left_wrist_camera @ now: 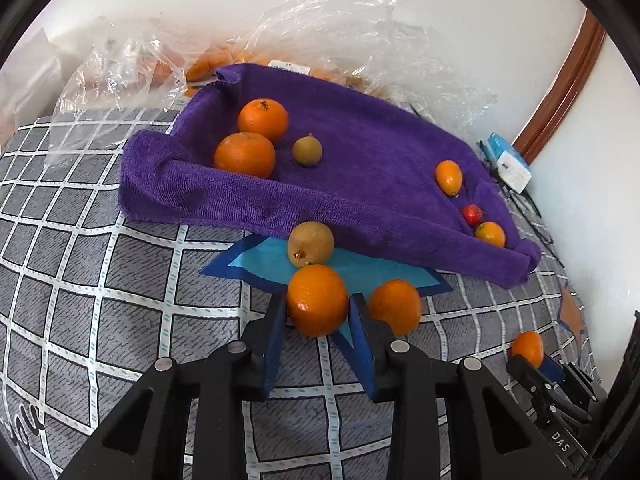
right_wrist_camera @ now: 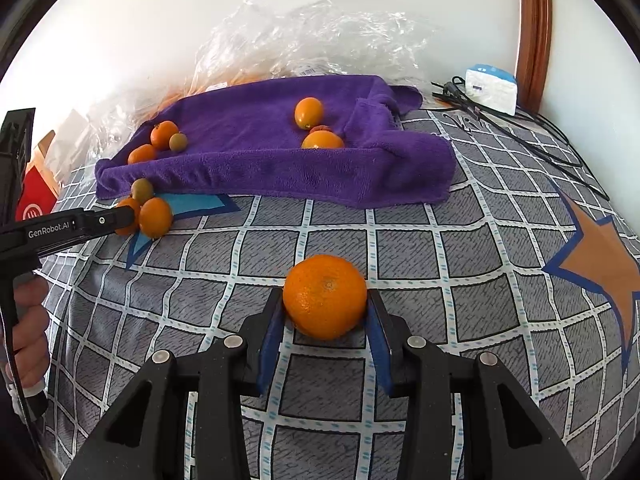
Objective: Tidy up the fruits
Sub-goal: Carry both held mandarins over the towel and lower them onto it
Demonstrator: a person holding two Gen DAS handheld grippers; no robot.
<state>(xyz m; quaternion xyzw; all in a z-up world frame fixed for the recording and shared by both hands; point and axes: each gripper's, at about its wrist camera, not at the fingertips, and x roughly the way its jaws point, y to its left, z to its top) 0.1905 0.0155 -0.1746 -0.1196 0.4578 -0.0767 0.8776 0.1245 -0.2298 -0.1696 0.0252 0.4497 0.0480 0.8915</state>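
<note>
Your left gripper (left_wrist_camera: 318, 306) grips a mandarin (left_wrist_camera: 317, 300) near the purple towel (left_wrist_camera: 360, 160) on the bed | your right gripper (right_wrist_camera: 325, 308) grips another mandarin (right_wrist_camera: 325, 296), nearer, right of it.

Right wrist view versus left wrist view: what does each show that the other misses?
Only the right wrist view shows the red box at the left edge and the hand holding the left gripper. Only the left wrist view clearly shows the small red fruit on the towel. Both show the purple towel, the plastic bag, and each gripper closed around an orange: left, right.
</note>
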